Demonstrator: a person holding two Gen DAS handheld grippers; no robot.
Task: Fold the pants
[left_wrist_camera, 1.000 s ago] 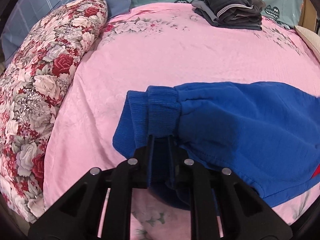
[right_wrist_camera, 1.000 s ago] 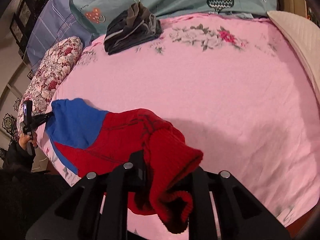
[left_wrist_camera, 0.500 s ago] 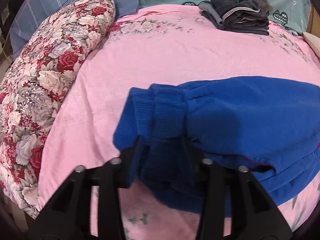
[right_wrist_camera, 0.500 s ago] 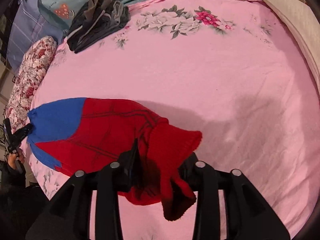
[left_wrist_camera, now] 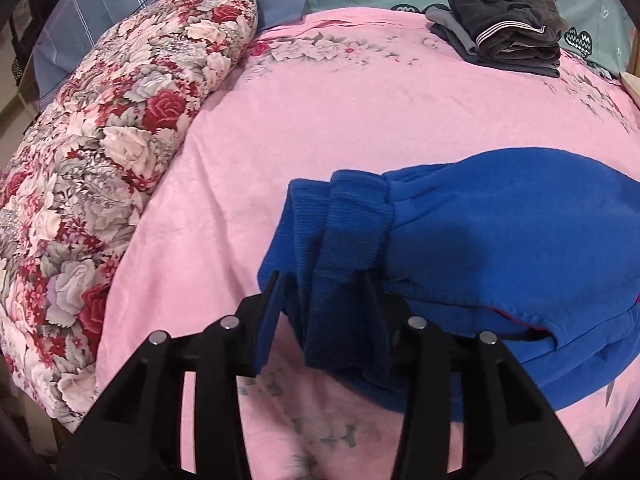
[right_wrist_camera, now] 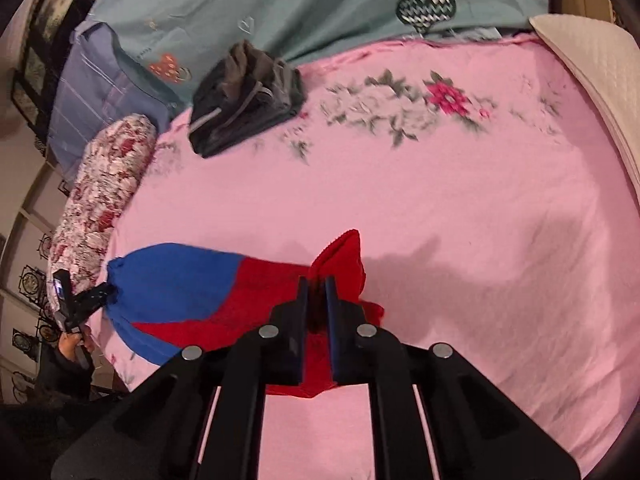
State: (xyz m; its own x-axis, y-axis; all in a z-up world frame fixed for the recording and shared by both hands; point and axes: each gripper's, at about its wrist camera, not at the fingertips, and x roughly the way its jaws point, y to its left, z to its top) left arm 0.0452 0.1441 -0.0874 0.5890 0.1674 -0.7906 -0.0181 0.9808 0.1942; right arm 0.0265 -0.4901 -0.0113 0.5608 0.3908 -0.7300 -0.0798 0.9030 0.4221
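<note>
Pants held at both ends over the bed.
My left gripper (left_wrist_camera: pixel 322 292), spread wide, straddles the pants (left_wrist_camera: pixel 500 256) blue cuff; my right gripper (right_wrist_camera: pixel 316 300) pinches red fabric; dark folded clothes (right_wrist_camera: pixel 244 96) at 11 o'clock.

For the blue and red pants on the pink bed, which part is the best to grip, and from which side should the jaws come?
Grip the pants at their two ends, coming in low from the near edge of the bed. The ribbed blue band is thick and bunched at the left gripper, and the red end stands up in a ridge, pinched in the right gripper.
</note>
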